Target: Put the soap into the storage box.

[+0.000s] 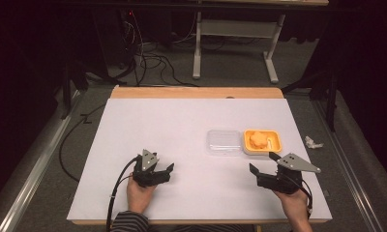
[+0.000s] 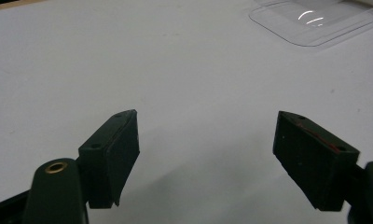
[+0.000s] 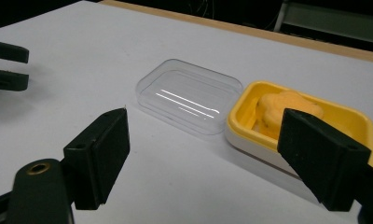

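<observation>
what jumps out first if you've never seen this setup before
The brightest thing is the yellow tray on the right of the white table, holding an orange lump. A clear plastic lid lies flat right beside it on its left. Nearer the person, the left claw and the right claw rest low over the table with jaws open and nothing between them, the right one just short of the tray.

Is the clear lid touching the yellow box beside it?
Touching, it seems. In the right gripper view the clear lid lies flat with its corner against the rim of the yellow box, no table showing between them; the high view agrees.
</observation>
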Action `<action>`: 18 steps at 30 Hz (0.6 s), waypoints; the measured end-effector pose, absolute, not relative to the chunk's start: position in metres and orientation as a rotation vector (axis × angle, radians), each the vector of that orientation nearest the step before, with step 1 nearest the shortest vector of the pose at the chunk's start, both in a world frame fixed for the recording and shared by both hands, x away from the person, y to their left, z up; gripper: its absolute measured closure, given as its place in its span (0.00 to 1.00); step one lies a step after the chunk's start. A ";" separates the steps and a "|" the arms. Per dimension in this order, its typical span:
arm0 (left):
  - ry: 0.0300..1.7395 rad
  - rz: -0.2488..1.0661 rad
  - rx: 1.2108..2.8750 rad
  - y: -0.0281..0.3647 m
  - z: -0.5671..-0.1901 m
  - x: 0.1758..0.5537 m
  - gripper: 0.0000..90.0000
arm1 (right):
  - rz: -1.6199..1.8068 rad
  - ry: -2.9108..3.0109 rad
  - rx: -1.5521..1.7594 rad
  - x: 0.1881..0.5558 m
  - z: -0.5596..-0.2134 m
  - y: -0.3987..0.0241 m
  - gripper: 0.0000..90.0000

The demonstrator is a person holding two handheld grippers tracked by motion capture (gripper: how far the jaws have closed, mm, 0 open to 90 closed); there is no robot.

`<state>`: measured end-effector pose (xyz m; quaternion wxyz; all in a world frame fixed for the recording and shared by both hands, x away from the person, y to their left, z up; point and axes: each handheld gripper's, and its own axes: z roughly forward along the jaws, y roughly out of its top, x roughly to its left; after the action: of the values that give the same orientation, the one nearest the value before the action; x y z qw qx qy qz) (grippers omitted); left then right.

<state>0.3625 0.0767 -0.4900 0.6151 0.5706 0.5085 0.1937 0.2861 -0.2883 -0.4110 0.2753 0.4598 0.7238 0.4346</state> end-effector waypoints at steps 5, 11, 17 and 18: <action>1.175 0.445 1.312 0.077 -0.490 0.363 0.26 | 1.182 1.969 1.245 0.290 -0.413 -0.281 0.20; 1.174 0.446 1.313 0.077 -0.490 0.363 0.26 | 1.171 1.988 1.233 0.293 -0.416 -0.274 0.21; 1.175 0.444 1.313 0.077 -0.490 0.363 0.26 | 1.178 2.020 1.238 0.298 -0.421 -0.266 0.21; 1.174 0.445 1.314 0.077 -0.490 0.363 0.26 | 1.182 2.024 1.231 0.298 -0.421 -0.265 0.21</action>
<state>0.3627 0.0766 -0.4900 0.6148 0.5703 0.5095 0.1930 0.2978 -0.2646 -0.4214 0.2445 0.4508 0.7414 0.4328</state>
